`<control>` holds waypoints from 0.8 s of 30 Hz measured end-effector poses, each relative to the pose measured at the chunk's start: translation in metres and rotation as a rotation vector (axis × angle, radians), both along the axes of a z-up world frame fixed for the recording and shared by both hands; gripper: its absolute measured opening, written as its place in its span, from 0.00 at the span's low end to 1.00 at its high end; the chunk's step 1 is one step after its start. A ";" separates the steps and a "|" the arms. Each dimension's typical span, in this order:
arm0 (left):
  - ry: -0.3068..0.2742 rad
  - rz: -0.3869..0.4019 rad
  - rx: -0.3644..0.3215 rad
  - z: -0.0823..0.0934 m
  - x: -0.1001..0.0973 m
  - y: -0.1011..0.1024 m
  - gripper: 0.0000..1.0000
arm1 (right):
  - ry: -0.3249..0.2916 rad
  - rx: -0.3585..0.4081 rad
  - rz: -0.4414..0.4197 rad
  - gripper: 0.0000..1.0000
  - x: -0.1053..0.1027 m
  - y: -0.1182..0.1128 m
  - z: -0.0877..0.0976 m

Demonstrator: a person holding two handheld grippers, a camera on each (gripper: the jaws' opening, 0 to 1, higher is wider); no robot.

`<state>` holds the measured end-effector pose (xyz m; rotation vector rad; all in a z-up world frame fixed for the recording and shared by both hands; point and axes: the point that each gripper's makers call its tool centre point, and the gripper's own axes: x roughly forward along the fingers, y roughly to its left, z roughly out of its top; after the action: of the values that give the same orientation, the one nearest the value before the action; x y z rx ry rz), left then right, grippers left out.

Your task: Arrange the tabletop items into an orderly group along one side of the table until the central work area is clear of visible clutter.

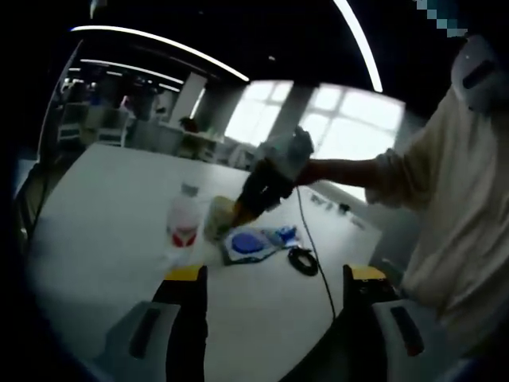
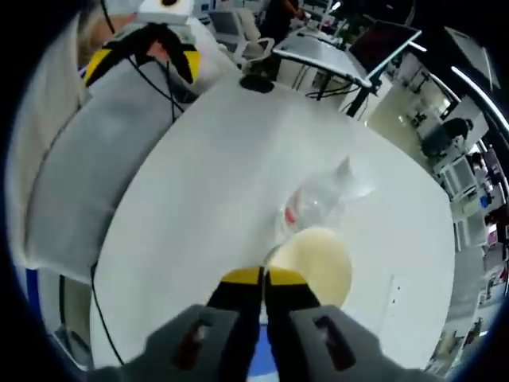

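A clear plastic bottle (image 1: 183, 225) with a red label lies on the white table (image 1: 103, 207). Beside it is a pale yellow bowl (image 1: 218, 215), then a blue and white packet (image 1: 248, 243). My right gripper (image 1: 241, 208) reaches in from the right, tips at the bowl. In the right gripper view my right gripper (image 2: 262, 276) is shut with its yellow tips pinched on the near rim of the yellow bowl (image 2: 318, 267). The bottle (image 2: 318, 199) lies just beyond. My left gripper (image 1: 274, 274) hangs open over the table's near edge with nothing between its fingers. It also appears far off as the left gripper (image 2: 143, 60).
A coiled black cable (image 1: 303, 260) lies right of the packet, its lead running off the table edge; the same coil (image 2: 256, 82) lies at the far side. A person's cream sleeve (image 1: 445, 199) fills the right. Desks and chairs stand beyond the table.
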<state>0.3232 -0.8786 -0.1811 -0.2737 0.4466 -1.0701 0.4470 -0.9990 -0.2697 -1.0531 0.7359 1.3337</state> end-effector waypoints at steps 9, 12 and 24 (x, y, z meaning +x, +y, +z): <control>0.008 0.015 0.002 -0.003 0.000 0.002 0.66 | 0.021 -0.037 0.034 0.00 0.007 -0.004 -0.026; 0.011 0.019 0.003 -0.004 0.000 0.002 0.66 | 0.038 -0.035 0.042 0.00 0.008 -0.002 -0.033; 0.024 0.032 0.011 -0.009 0.002 0.004 0.65 | 0.065 -0.057 0.064 0.00 0.011 -0.001 -0.054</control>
<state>0.3250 -0.8746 -0.1906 -0.2831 0.4675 -1.0334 0.4583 -1.0000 -0.3240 -1.0910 0.7988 1.4144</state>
